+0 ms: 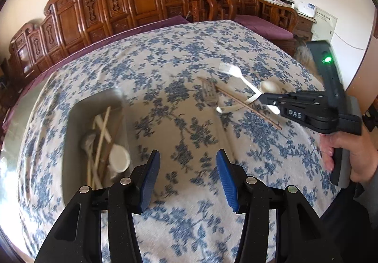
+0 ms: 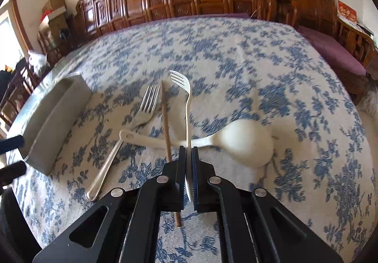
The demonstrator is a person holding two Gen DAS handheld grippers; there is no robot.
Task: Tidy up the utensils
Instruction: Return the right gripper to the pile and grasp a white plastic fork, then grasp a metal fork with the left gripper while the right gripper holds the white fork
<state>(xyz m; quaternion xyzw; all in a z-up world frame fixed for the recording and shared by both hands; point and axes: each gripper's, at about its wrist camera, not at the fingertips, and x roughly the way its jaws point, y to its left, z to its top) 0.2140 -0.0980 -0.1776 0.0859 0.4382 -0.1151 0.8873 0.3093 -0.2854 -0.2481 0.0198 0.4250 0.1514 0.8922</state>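
We're partway: the tray (image 1: pixel 94 140) on the desk (image 1: pixel 189 50) already holds spoons and chopsticks. Our right claw (image 2: pixel 188 156) pinches the white fork (image 2: pixel 187 102); steel fork (image 2: pixel 146 102), chopstick (image 2: pixel 165 116) and spoon (image 2: pixel 245 145) remain. Left claw (image 1: pixel 186 178) hangs spread, empty.

On the cloth I count one metal fork (image 2: pixel 147 103), one white plastic fork (image 2: pixel 182 81), one white spoon (image 2: pixel 245 145) and one wooden chopstick (image 2: pixel 166 121). At left sits one grey tray (image 2: pixel 54 116); its blurred contents I cannot count.
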